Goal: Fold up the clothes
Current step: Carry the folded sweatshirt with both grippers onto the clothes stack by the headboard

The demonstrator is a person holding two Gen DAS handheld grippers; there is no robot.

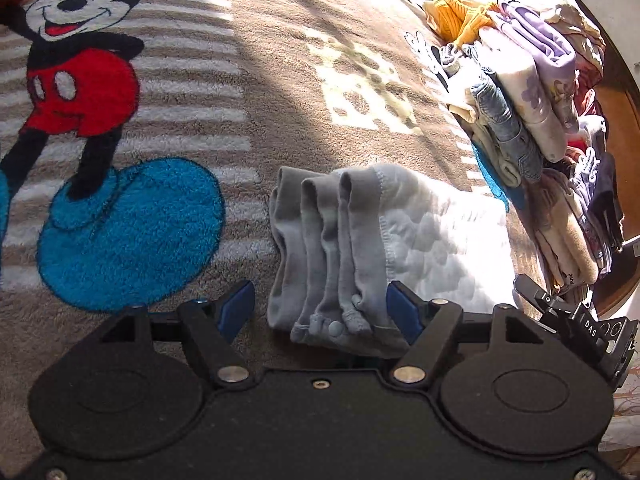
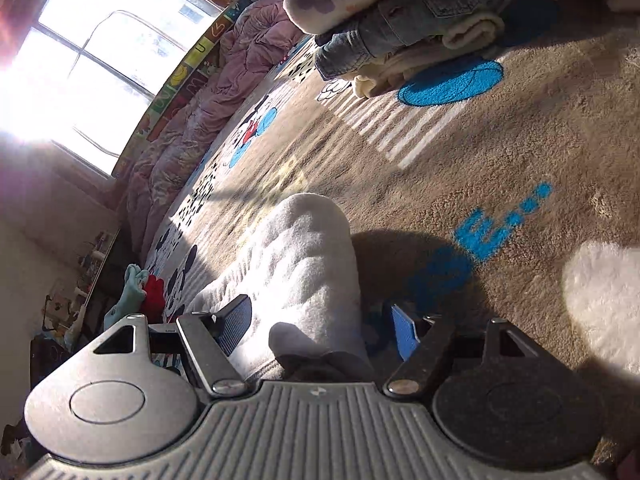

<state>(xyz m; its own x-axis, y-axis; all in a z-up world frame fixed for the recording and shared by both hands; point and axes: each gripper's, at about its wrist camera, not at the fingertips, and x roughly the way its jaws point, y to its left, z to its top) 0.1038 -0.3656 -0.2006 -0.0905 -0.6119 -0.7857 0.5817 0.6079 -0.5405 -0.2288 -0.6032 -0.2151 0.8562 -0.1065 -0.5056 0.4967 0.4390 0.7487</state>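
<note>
The grey garment (image 1: 360, 248) lies folded on the cartoon blanket (image 1: 240, 80), its layered edges stacked in three ridges on the left and a pale quilted face on the right catching the sun. In your left wrist view its near end, with the small snaps, sits between the fingers of the left gripper (image 1: 320, 312); the jaws stand wide apart, one blue pad clear of the cloth on the left, the other just at its right edge. Nothing is pinched yet.

From the right wrist view the same garment (image 2: 304, 272) runs away from you as a rounded roll, and the right gripper (image 2: 320, 328) is also spread open around its near end, gripping nothing. The left pad is just beside or on the cloth, the right pad hangs over bare blanket.

It looks as though the fold is nearly complete and what is left is tidying or moving the bundle. If you mean to lift it, close on all the layers at once: set the left gripper deep enough over the three ridges that none slips out, and take the opposite end with the right so the bundle stays flat. The fabric looks soft and thick, so a shallow pinch would likely drag only the top layer and undo the fold.

The pile of folded clothes (image 1: 532, 92) stands near, to the right on the blanket; carry the bundle level towards it.
</note>
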